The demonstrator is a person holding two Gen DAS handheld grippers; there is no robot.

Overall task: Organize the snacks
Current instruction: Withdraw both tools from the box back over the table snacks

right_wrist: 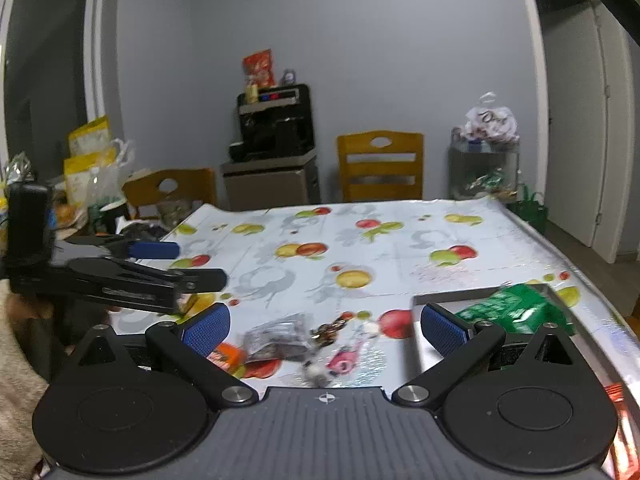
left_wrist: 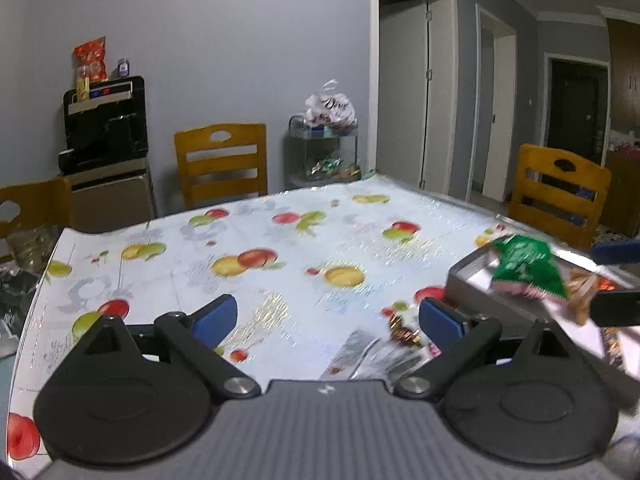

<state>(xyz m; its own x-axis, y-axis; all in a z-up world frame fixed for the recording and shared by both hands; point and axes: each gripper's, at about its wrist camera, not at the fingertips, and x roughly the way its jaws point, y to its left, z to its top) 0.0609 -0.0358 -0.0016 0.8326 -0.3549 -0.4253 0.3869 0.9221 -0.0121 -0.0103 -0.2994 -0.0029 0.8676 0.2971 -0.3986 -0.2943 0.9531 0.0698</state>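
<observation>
Lying across the rim of a grey tray point(left_wrist: 472, 276), a green snack bag point(left_wrist: 524, 268) sticks partly over the tray's edge, with a tan, see-through packet point(left_wrist: 580, 296) just beside it inside the tray. In the right wrist view the same green snack bag point(right_wrist: 508, 308) sits at the tray's point(right_wrist: 440, 300) far corner. Near the tray, on the counter point(left_wrist: 240, 240) with its fruit-printed cloth, small snacks lie scattered: a dark crinkled packet point(right_wrist: 276, 340), an orange wrapper point(right_wrist: 226, 356), a pink sweet point(right_wrist: 344, 360) and a gold-and-brown wrapped sweet point(left_wrist: 404, 330).

Beside the tray, the left gripper point(left_wrist: 326, 316) hovers over the counter with its jaws wide and nothing between them. The right gripper point(right_wrist: 325, 326) hangs over the scattered snacks, close to the tray, its jaws also spread wide and empty; motion blur softens the small wrappers below it.

Beyond the tray, wooden chairs point(left_wrist: 222, 164) stand around the counter.
</observation>
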